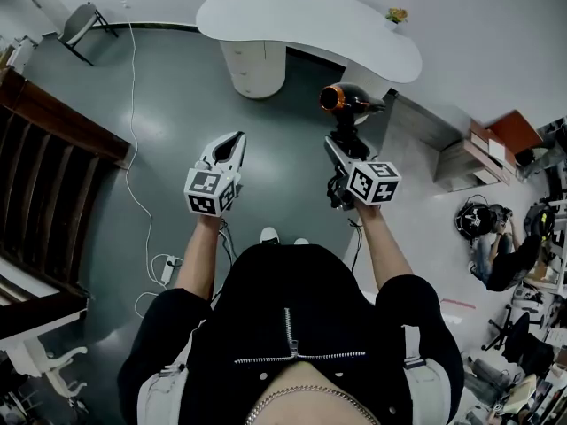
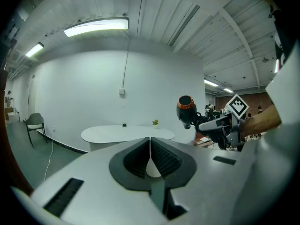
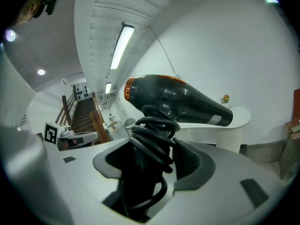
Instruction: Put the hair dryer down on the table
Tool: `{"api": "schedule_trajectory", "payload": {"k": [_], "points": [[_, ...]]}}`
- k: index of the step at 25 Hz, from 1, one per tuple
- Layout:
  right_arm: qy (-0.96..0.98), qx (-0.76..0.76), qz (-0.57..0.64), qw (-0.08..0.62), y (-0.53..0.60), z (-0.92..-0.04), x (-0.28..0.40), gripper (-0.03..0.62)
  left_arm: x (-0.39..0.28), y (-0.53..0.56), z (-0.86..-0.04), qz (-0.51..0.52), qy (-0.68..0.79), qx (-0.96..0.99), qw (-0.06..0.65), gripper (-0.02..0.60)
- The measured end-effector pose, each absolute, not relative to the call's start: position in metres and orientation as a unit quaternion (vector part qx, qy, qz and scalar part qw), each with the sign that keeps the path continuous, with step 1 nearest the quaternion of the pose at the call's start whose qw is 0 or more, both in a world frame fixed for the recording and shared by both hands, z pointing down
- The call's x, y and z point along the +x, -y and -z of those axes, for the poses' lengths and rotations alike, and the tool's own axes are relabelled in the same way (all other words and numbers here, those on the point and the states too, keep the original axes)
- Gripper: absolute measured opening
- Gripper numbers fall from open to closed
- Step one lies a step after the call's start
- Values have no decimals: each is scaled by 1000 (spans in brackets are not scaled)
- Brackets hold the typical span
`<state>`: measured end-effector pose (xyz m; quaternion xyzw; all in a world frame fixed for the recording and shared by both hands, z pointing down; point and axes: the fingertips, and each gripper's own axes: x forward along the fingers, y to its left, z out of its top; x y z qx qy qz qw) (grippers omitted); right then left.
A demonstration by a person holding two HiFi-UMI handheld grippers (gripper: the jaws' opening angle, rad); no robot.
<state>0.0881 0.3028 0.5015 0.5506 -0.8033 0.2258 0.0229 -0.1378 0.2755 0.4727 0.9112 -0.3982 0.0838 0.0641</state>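
A black hair dryer with an orange rear ring is held up in the air, well short of the white curved table. My right gripper is shut on its handle, which has the black cord wound round it. In the right gripper view the hair dryer stands upright between the jaws of my right gripper, nozzle pointing right toward the table. My left gripper hovers to the left of it, shut and holding nothing. The left gripper view shows my left gripper, the hair dryer and the table.
A small plant stands at the table's right end. A chair sits at the far left, wooden stairs along the left. A white cable runs across the grey floor to a power strip. Shelves and a seated person are at right.
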Motion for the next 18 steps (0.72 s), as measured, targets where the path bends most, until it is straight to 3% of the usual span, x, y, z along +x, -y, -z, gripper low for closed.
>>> {"api": "schedule_trajectory", "payload": {"k": [18], "points": [[801,553,-226,35,-270,-512,24,270,-197,-231,-499,-92,387,913,89,25]]}}
